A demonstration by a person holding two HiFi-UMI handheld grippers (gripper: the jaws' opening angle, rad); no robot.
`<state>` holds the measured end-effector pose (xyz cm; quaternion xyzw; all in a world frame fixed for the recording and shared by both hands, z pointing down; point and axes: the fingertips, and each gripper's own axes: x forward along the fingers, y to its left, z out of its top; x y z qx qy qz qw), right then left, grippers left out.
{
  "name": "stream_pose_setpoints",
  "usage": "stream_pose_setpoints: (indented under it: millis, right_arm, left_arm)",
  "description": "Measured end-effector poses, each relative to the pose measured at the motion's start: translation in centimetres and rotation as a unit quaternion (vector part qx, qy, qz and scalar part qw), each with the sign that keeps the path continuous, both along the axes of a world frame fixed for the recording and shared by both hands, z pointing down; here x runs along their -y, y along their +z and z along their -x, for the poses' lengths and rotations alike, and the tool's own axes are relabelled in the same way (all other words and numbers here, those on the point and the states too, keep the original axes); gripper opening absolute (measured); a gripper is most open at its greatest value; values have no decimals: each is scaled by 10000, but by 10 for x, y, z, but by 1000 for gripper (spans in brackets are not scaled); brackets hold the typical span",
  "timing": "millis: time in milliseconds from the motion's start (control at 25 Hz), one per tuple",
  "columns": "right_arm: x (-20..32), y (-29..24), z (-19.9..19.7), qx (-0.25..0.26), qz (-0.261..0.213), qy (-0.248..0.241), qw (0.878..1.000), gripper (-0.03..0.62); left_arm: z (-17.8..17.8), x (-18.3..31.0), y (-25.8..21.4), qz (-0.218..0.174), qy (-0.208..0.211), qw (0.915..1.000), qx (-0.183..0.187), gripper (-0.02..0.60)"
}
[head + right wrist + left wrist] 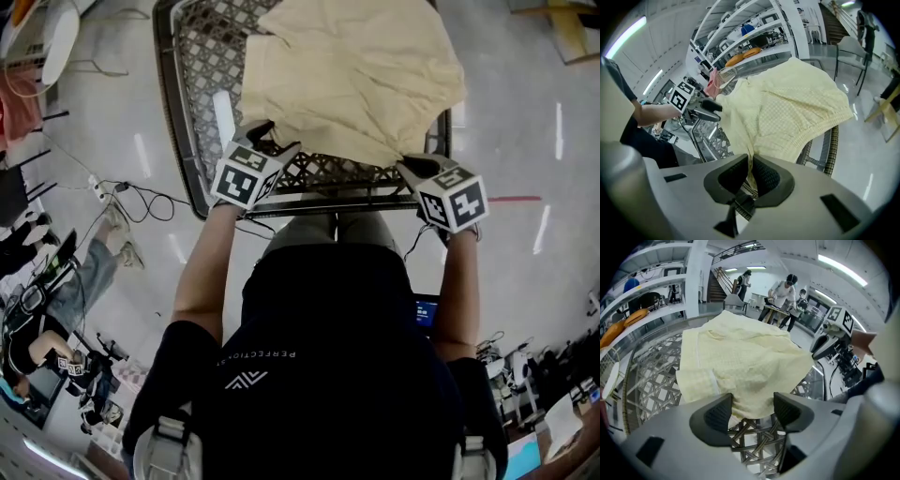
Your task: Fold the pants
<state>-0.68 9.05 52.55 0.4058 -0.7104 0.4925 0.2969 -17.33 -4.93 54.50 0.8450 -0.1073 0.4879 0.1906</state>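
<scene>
Pale yellow pants (356,75) lie bunched on a metal lattice table (202,66). My left gripper (267,141) is at their near left edge. In the left gripper view its jaws stand apart around the hem of the pants (740,362), and the pads do not press the cloth; the left gripper (752,411) is open. My right gripper (410,161) is at the near right corner. In the right gripper view the right gripper (751,173) is shut on a fold of the pants (787,112), which hang up from it.
The table's near rail (319,202) runs just in front of the person's body. Cables (131,197) and a red tape line (514,199) lie on the floor. People (783,294) stand at a far table, and shelves (740,42) line the room.
</scene>
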Motion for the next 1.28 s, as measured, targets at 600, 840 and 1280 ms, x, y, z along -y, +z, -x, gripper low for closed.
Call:
stream_pose_setpoints:
  millis: [600,840,1280]
  right_arm:
    - [13,-5,-7,-15,-212,494,9986,51]
    - [12,-8,-3,-66,-247,433,9987,51]
    - [0,-21,6,-169,-251,187,9994,51]
  left_arm:
    - [3,10,7,-496,276,9978,350,178]
    - [2,1,4,-253,197,9992,249,51]
    - [9,-7,-33,223,189,9996,-19,35]
